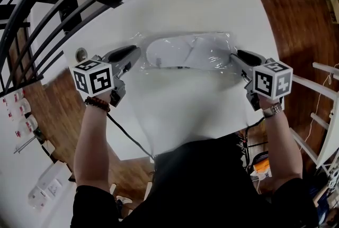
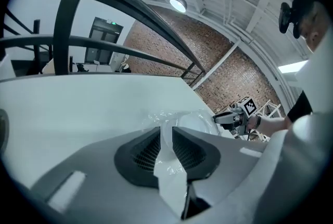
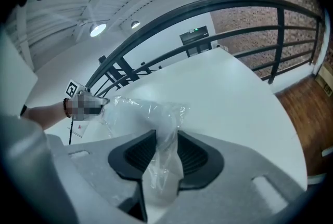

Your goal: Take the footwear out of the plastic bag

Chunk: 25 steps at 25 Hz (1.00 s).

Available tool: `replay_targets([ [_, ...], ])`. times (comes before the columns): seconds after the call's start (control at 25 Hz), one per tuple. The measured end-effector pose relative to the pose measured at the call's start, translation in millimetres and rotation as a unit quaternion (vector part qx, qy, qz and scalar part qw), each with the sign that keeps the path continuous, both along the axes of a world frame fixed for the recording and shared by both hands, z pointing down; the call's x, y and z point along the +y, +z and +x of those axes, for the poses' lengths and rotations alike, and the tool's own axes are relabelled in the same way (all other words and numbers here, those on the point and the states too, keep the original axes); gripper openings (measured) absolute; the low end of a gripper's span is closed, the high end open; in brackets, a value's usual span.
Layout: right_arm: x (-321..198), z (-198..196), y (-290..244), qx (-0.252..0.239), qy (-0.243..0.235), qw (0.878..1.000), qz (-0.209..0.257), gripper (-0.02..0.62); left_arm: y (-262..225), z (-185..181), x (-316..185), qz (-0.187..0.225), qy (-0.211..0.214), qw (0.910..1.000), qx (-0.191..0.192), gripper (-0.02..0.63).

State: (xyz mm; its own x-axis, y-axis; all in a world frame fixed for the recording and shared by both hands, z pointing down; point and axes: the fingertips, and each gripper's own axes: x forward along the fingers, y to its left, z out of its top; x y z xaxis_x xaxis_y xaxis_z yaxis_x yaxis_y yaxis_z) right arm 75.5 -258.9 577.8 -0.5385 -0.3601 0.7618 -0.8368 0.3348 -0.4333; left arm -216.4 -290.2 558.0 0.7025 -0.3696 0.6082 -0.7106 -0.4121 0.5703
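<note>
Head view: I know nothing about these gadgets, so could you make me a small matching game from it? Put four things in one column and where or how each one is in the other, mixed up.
Things:
1. left gripper
2. right gripper
3. footwear
4. table

Places or states:
A. lying inside the clear plastic bag
B. white, underneath the bag
C. shut on the bag's end at the right of the head view
D. shut on the bag's end at the left of the head view

Pairs: 1-D, 2-C, 3-A, 4-B
</note>
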Motion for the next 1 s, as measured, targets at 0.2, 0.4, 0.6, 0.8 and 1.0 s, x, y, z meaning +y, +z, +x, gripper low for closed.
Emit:
replay_targets([
  [0.2, -2.8, 1.0, -1.1, 0.005, 0.002, 1.0, 0.003, 0.109, 5.4, -9.4, 3.3, -0.015, -0.002, 0.9998, -0.01, 0.064],
  [0.4, -3.6, 1.2, 2.6, 0.012, -0.002, 1.0, 0.004, 0.109, 11.6, 4.7, 25.8, -0.036, 0.057, 0.9976, -0.015, 0.079],
  [0.6, -3.0, 1.4, 3.6, 0.017, -0.004, 1.0, 0.004, 0.109, 7.7, 15.3, 39.3, -0.089, 0.07, 0.9917, 0.061, 0.171],
  [0.8, -5.0, 5.7, 5.2, 0.022, -0.005, 1.0, 0.004, 0.109, 2.1, 16.9, 40.5, -0.121, 0.061, 0.9817, 0.134, 0.246],
  [1.0, -3.3, 2.6, 2.3, 0.024, -0.007, 1.0, 0.009, 0.109, 1.7, 16.4, 45.6, -0.127, 0.072, 0.9795, 0.138, 0.253],
])
